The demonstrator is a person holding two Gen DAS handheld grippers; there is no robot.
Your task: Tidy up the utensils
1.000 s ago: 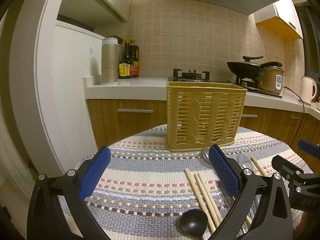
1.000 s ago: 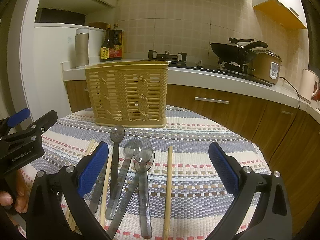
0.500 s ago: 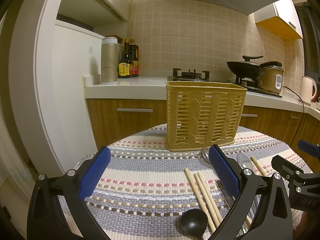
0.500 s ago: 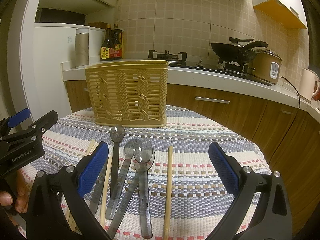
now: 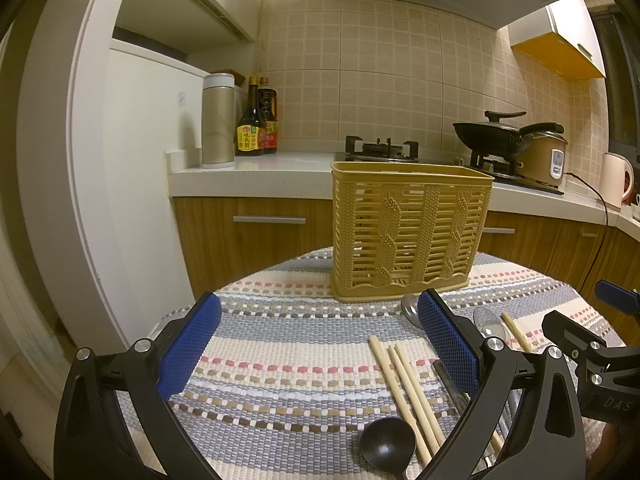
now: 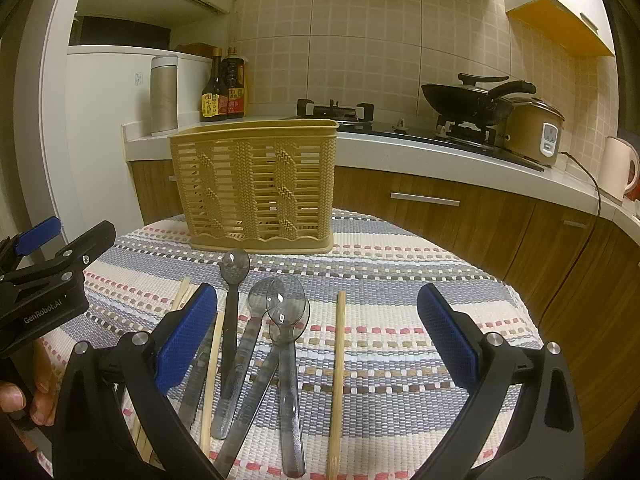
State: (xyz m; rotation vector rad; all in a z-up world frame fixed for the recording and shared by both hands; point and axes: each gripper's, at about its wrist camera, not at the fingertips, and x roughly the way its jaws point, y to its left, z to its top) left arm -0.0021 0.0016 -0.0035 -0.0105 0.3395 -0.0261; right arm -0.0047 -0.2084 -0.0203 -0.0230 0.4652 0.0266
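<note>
A coarse woven cloth (image 6: 400,280) is seen over the tabletop; a matt plastic basket (image 6: 256,188), glossy clear plastic spoons (image 6: 286,320) and pale wooden chopsticks (image 5: 408,388) are shown.

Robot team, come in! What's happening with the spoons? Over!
Left hand-held gripper and right hand-held gripper open, empty. Clear grey plastic spoons and wooden chopsticks on striped cloth; yellow woven-plastic basket unobstructed.

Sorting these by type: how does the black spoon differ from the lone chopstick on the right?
The black spoon is dark and opaque with a round bowl; the lone chopstick is pale wood, straight and thin. The spoon lies among other utensils; the chopstick lies apart. Both lie flat on the striped mat, pointing towards the basket.
</note>
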